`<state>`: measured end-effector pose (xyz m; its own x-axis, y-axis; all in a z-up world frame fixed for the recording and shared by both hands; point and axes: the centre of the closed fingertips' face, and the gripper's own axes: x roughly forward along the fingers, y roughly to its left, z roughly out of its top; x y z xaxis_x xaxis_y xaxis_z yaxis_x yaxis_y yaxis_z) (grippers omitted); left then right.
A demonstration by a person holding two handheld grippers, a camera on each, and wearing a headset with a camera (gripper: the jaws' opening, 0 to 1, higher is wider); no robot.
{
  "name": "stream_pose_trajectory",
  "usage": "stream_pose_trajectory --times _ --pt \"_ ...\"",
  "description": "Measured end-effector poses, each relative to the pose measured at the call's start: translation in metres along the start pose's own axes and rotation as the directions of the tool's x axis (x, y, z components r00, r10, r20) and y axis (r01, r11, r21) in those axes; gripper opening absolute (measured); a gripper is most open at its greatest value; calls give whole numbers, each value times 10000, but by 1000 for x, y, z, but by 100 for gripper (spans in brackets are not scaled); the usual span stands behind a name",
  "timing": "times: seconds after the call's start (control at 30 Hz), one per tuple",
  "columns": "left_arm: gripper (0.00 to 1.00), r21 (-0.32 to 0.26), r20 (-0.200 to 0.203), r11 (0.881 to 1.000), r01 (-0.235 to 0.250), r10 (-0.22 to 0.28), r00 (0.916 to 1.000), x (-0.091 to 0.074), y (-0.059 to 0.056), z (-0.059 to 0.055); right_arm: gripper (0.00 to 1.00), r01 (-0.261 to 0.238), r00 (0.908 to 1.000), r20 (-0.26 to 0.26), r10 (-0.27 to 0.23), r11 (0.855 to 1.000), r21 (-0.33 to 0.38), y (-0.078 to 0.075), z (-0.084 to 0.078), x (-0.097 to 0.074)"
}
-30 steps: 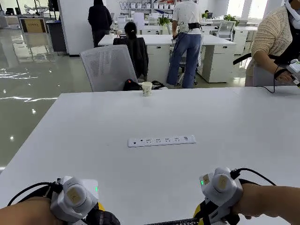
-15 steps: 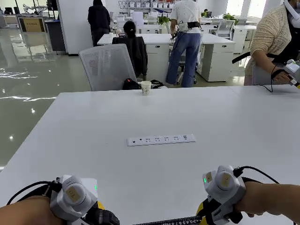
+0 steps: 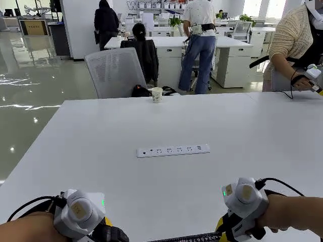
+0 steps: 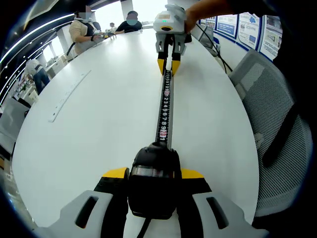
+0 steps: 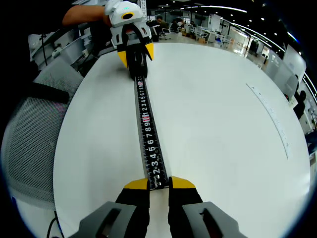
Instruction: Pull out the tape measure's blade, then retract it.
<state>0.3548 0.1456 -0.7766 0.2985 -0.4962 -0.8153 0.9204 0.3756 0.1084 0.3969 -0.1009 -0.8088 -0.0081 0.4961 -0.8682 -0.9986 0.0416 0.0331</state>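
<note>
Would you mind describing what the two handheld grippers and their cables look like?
Both the left gripper and the right gripper have light grey bodies with slotted arms, ending in black jaws capped by yellow wedge-shaped tips. A small green light glows on each, and a black cable loops back over each unsleeved forearm.

Glossy black plastic tape measure case (image 4: pixel 154 184); dark steel blade (image 5: pixel 147 144) printed with white numerals and ticks, one red mark midway. On left gripper (image 4: pixel 154 173): pale grey shell, black jaws, yellow tips. On right gripper (image 5: pixel 158 184): same grey, black, yellow, plus green light. Plain white rectangular tabletop (image 3: pixel 151 121). Long white power strip (image 3: pixel 173 150), dark sockets. Grey mesh-backed office chair (image 3: pixel 116 73)
</note>
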Motion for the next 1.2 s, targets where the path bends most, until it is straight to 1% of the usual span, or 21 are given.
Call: stream_pose_trajectory --times 0.5,0.73,0.77,0.8,0.87,0.93,1.0,1.2 --pt "32 -31 32 10000 -3 3 10000 1 0 1 10 0 9999 -107 1 10000 69 -1 -6 -4" --pt "32 -81 86 10000 -53 53 9999 1 0 2 11 23 9999 -145 -22 10000 57 0 -5 -4" --pt "32 20 81 10000 -62 62 9999 1 0 2 11 27 9998 -193 -27 10000 13 -1 -5 -4" --pt "33 44 102 10000 -60 59 9999 1 0 2 11 28 9997 -236 -29 10000 -37 -1 -5 -4" --pt "33 -262 372 9996 -44 54 9993 1 1 4 11 18 9995 -322 -23 9999 -136 -1 -5 -3" --pt "33 -430 616 9991 -59 86 9981 1 3 6 12 35 9995 -319 -39 9999 -102 0 -5 -3" --pt "33 -369 730 9993 -106 133 9972 0 2 5 12 104 9995 -287 -110 9997 -199 1 -6 -4" --pt "34 -349 642 9993 -154 176 9978 1 3 6 12 149 9997 -189 -151 9998 -109 0 -6 -3"
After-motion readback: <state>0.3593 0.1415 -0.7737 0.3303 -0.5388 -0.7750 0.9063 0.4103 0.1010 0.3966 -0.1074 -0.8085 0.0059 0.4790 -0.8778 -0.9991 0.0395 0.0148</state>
